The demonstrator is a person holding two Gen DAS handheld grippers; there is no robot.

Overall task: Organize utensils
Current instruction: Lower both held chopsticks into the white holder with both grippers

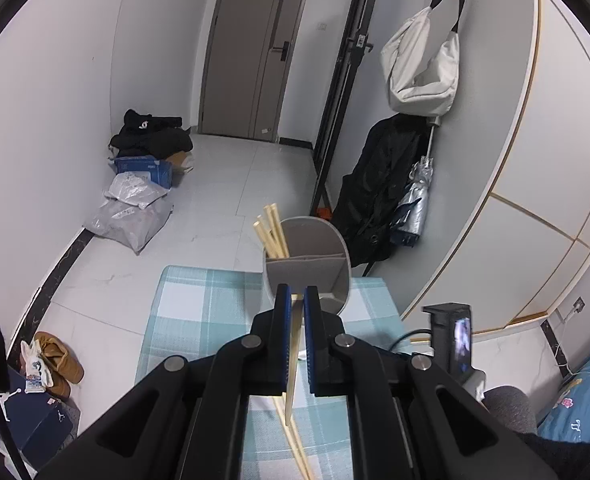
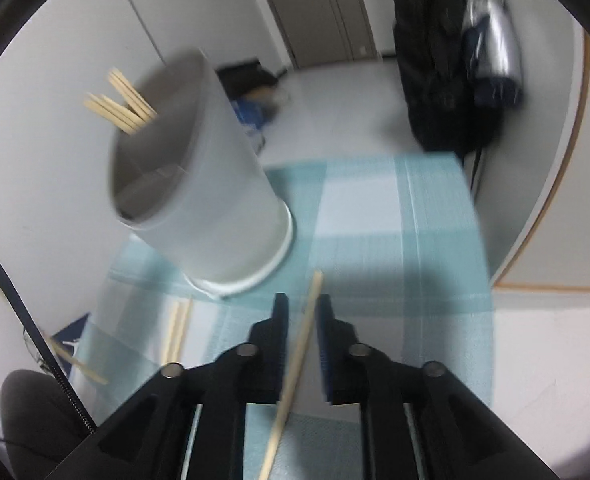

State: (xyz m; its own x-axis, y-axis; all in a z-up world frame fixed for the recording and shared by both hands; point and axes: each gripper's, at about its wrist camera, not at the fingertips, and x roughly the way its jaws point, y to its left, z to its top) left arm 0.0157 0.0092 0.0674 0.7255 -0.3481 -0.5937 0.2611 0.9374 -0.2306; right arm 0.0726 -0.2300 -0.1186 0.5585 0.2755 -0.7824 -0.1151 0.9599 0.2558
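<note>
Above the desk (image 2: 435, 216), the left claw (image 1: 297, 300) is pinching a chopstick (image 1: 293, 356); the right claw (image 2: 302, 308) is gaping around another chopstick (image 2: 295, 364)

A: Was the holder (image 2: 199, 184) open to reach?
B: Its near compartments stood empty; chopsticks (image 2: 125, 106) crowded the far-left one.
A: And the bench (image 2: 435, 240)?
B: Bare right of the holder; 2 loose chopsticks (image 2: 177, 332) lay left.
</note>
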